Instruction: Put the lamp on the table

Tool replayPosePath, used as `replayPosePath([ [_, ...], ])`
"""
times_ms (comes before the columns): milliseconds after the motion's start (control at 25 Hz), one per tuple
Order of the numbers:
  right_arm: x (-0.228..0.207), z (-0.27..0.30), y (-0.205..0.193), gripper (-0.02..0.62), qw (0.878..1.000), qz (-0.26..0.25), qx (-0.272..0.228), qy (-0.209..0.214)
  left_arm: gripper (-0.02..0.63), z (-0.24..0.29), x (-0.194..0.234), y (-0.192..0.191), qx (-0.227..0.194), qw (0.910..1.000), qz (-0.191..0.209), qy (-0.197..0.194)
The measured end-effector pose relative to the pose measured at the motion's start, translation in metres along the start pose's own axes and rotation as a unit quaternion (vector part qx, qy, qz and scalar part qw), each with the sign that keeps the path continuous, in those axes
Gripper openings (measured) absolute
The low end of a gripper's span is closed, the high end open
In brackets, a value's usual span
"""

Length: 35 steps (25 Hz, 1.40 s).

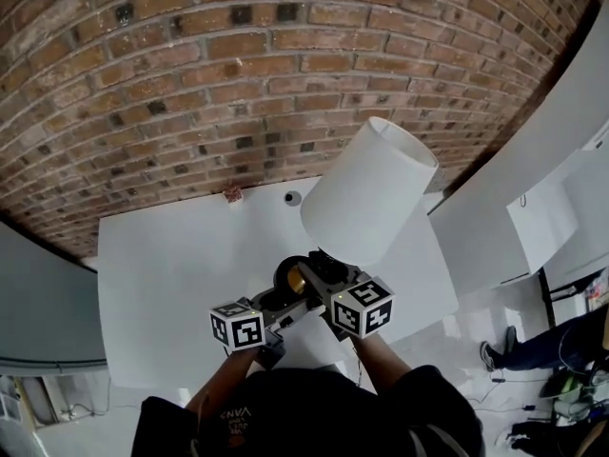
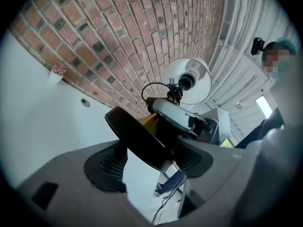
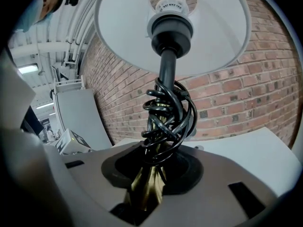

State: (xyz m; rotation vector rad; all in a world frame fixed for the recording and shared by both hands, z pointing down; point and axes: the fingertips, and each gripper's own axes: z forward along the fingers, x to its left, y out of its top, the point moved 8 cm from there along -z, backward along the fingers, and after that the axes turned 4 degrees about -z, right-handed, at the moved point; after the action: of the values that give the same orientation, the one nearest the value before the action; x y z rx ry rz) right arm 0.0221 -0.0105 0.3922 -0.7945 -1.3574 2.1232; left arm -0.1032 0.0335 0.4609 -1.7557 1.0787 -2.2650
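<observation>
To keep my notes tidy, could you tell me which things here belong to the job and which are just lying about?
Job: lamp, table, left gripper and right gripper, both holding the lamp.
Lying about: small cup, round fitting in the tabletop.

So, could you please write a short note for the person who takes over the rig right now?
Left gripper: shut on the black base.
Right gripper: shut on the brass stem, just below the coiled cord.
Lamp: held tilted in the air over the white table, shade toward the brick wall.
Done: lamp lifted and over the table.
Left: stand it upright on the table, then open both grippers.
</observation>
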Motion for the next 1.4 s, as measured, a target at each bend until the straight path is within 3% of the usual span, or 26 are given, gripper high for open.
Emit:
replayPosePath([
  [400, -0.066, 0.022, 0.014, 0.110, 0.999, -0.022, 0.018, 0.043, 0.301, 0.056, 0.021, 0.018, -0.060, 0.9980, -0.004, 0.021],
  [880, -0.139, 0.057, 0.002, 0.109, 0.997, -0.042, 0.046, 0.044, 0.291, 0.102, 0.063, 0.019, -0.088, 0.9931, 0.010, 0.076],
  [1120, -0.181, 0.071, -0.005, 0.109, 0.996, -0.064, 0.054, 0.016, 0.223, 0.098, 0.079, 0.008, -0.078, 0.9882, 0.017, 0.131],
  [1400, -0.223, 0.084, -0.013, 0.107, 0.995, -0.081, 0.057, -0.028, 0.121, 0.081, 0.086, 0.018, -0.075, 0.9746, 0.079, 0.196],
])
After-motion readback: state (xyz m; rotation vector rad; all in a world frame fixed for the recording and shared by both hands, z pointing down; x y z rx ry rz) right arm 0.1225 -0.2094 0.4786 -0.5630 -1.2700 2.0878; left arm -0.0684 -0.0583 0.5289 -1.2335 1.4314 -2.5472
